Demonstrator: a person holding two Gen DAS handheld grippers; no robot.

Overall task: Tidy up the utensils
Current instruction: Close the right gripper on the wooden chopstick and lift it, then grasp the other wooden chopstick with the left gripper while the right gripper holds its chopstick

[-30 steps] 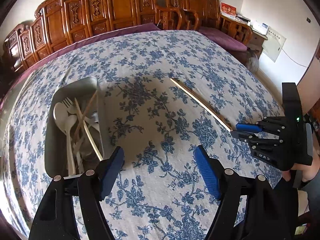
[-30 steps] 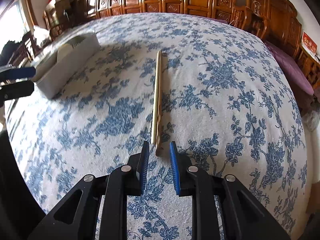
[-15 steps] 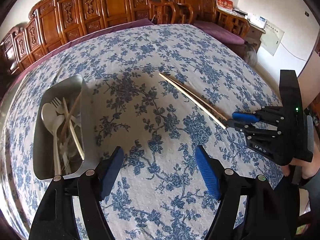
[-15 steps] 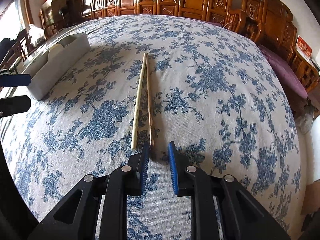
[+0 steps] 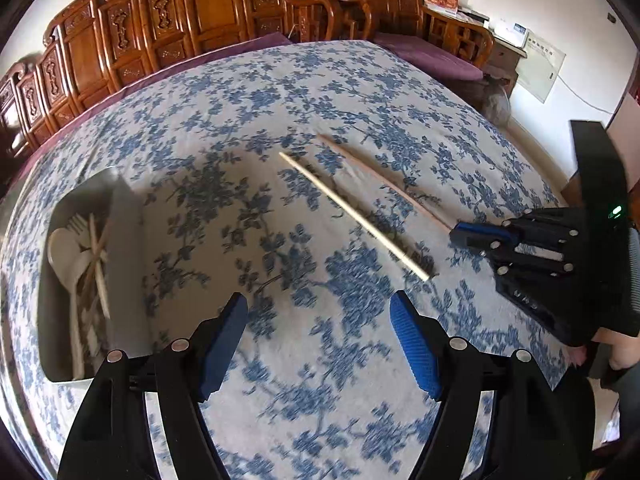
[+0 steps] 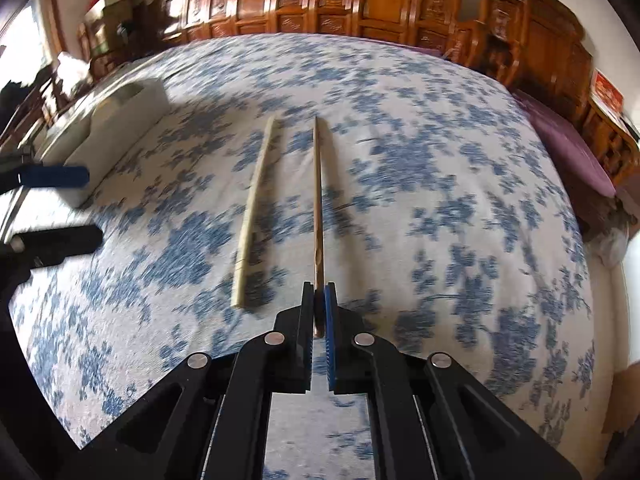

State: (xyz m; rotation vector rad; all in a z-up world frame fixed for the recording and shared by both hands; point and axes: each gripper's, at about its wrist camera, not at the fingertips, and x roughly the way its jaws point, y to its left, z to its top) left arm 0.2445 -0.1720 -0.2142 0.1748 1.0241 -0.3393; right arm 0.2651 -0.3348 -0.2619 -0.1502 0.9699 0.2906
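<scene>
Pinching the near end of the brown chopstick (image 6: pixel 318 200), my right gripper (image 6: pixel 319 308) held it pointing straight away across the floral tablecloth (image 6: pixel 440 200), while the pale chopstick (image 6: pixel 254 212) lay just beside it, nearly parallel. My left gripper (image 5: pixel 320 340) hung spread and empty, and the utensils in the tray (image 5: pixel 124 264) blurred together.

carved wooden chairs (image 5: pixel 224 12), purple cushion (image 6: pixel 568 148), floral tablecloth (image 5: pixel 280 92)
</scene>
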